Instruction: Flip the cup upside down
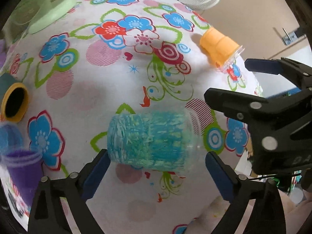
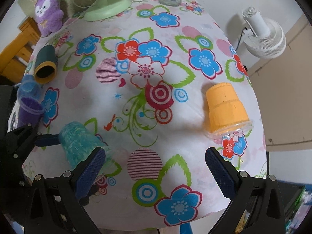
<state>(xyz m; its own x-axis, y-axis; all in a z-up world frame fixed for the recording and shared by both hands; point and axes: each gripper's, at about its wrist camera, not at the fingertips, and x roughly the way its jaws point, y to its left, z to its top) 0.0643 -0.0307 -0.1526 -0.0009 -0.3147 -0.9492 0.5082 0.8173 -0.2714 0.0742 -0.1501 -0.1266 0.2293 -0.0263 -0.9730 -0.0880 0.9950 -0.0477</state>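
Observation:
A clear cup with teal-blue filling (image 1: 150,140) lies on its side between the fingers of my left gripper (image 1: 156,161). The pads sit at its two ends, closed end at the left pad, clear rim at the right pad. The right wrist view shows the same cup (image 2: 78,146) held off the flowered tablecloth (image 2: 146,97) in the left gripper. An orange cup (image 2: 226,107) lies on its side near the table's right edge, ahead of my right gripper (image 2: 154,167), which is open and empty. The orange cup also shows in the left wrist view (image 1: 218,46).
A dark green cup with a yellow rim (image 2: 45,66) lies on its side at the left. A purple cup (image 2: 31,109) and a blue cup (image 2: 29,86) stand at the left edge. A green fan base (image 2: 107,7), jars and a purple plush (image 2: 47,11) are at the back. A white fan (image 2: 263,37) stands off the right edge.

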